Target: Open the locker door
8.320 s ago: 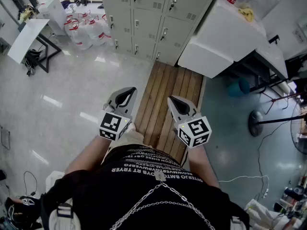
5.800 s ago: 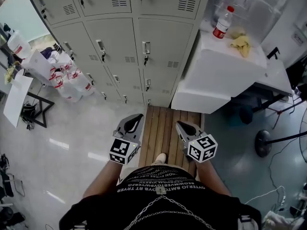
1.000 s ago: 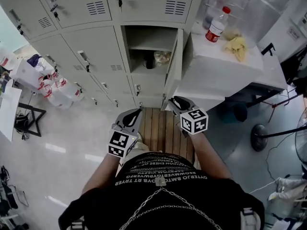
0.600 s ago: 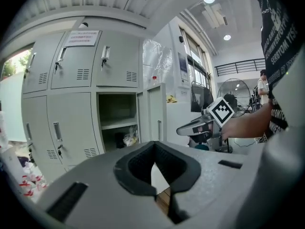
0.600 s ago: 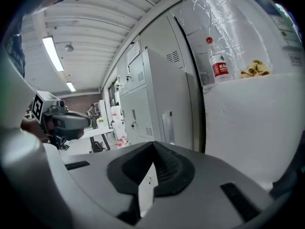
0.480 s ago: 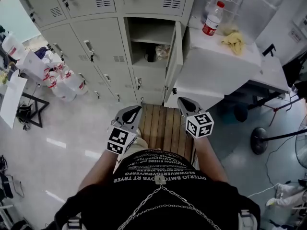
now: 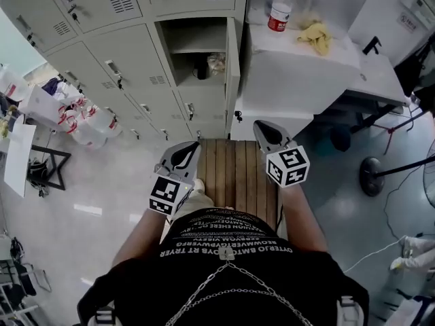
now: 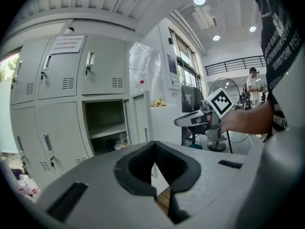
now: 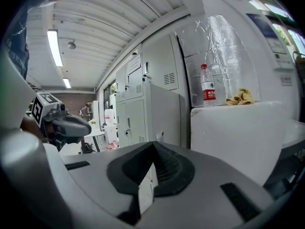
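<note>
The grey locker bank fills the top of the head view. One locker door (image 7: 232,73) stands swung open to the right, edge-on, and its compartment (image 7: 183,36) shows a shelf with a dark item and a crumpled bag. My left gripper (image 7: 187,149) is shut and empty, low over the wooden floor strip. My right gripper (image 7: 262,129) is shut on nothing, just below and right of the door's lower corner and apart from it. The left gripper view shows the open compartment (image 8: 105,128) and door (image 8: 141,123) ahead. In the right gripper view the door (image 9: 164,113) is seen from its outer side.
A white cabinet (image 7: 306,73) stands right of the open door, with a red-labelled bottle (image 7: 279,9) and a yellow cloth (image 7: 314,36) on top. Water jugs (image 7: 81,124) sit at the left by the lockers. A fan stand (image 7: 374,175) and cables are on the right.
My right gripper has drawn back from the door's edge, down and to the right. The door stays open. The left gripper has hardly moved.
</note>
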Tool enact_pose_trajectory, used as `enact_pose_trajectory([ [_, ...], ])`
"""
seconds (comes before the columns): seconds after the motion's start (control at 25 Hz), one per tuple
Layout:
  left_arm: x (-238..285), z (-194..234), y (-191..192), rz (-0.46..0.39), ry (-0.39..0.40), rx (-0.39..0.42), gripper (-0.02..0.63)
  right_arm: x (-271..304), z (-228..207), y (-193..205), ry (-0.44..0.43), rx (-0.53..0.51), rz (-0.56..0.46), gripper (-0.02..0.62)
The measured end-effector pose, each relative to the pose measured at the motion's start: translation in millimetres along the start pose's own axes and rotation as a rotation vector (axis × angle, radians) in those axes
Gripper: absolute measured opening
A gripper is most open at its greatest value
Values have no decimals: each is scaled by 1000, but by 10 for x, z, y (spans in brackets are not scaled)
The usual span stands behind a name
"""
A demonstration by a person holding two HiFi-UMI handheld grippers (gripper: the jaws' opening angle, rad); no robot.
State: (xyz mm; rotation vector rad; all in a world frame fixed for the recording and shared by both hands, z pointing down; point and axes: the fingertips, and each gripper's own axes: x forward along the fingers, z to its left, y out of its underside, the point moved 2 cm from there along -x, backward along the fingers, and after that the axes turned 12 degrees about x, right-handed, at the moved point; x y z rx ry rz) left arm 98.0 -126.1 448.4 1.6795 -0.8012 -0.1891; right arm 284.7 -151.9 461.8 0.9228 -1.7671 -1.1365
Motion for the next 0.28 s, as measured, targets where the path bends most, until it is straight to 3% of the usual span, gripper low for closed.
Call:
enact_pose_trajectory([
  [0.28, 133, 367, -109, -40, -85, 65, 0, 241, 53, -166, 13, -36, -2, -3],
])
